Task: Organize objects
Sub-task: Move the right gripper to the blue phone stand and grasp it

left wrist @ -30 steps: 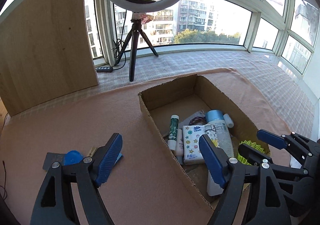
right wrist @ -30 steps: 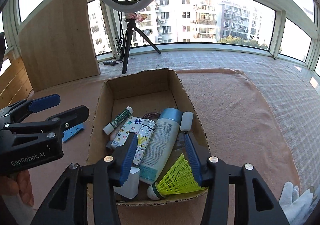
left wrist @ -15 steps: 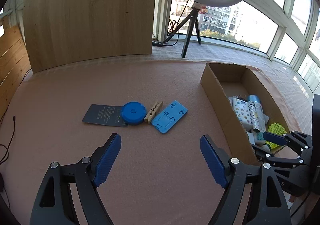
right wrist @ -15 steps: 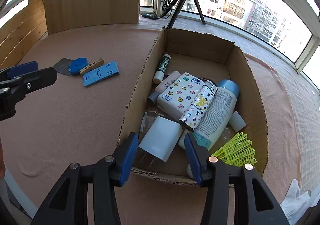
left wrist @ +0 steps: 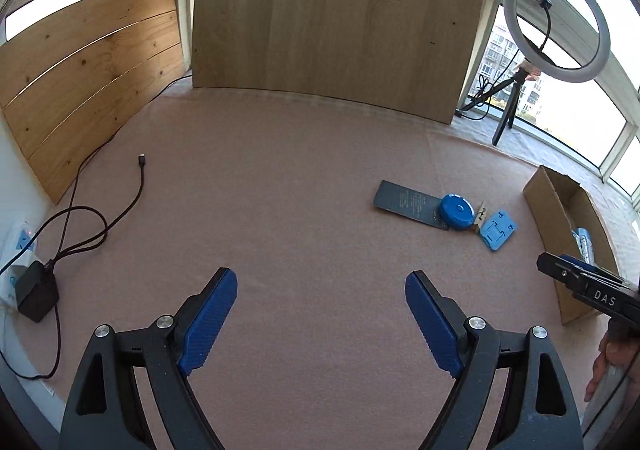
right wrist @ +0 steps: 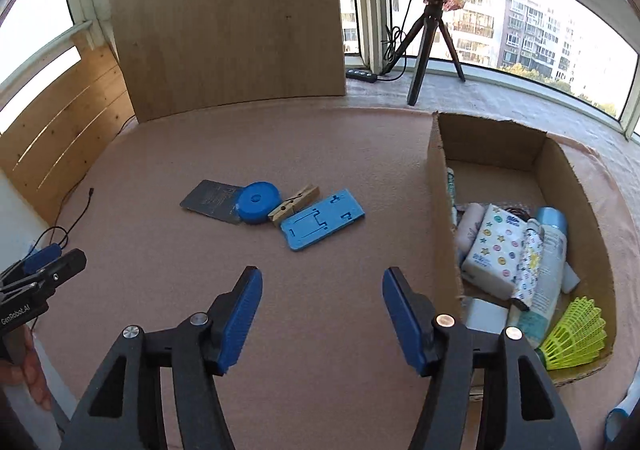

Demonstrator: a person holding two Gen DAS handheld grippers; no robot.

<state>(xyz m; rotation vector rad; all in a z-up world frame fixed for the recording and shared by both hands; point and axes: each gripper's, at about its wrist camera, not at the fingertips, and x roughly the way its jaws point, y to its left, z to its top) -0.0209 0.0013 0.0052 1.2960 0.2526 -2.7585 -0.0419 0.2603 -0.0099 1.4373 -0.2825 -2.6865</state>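
On the pink cloth lie a dark card (right wrist: 211, 201), a blue round case (right wrist: 258, 201), a wooden clothespin (right wrist: 294, 205) and a blue flat stand (right wrist: 322, 225), close together. The same group shows at the right of the left wrist view, with the blue round case (left wrist: 457, 210) in its middle. A cardboard box (right wrist: 440, 205) holds a tissue pack (right wrist: 494, 250), a bottle (right wrist: 549, 262), a white block (right wrist: 486, 316) and a yellow shuttlecock (right wrist: 576, 336). My right gripper (right wrist: 322, 308) hovers before the stand, jaws opening, nothing between them. My left gripper (left wrist: 322, 314) is opening wide over bare cloth.
A wooden board (left wrist: 336, 21) leans at the back and wood panelling (left wrist: 88, 89) lines the left. A black cable (left wrist: 92, 226) and charger (left wrist: 36, 290) lie at the cloth's left edge. A ring light on a tripod (right wrist: 430, 9) stands by the window.
Both grippers swung left, away from the box. The white block left the right gripper's jaws and lies in the box; those jaws are wider. The left view now faces bare cloth and cable.
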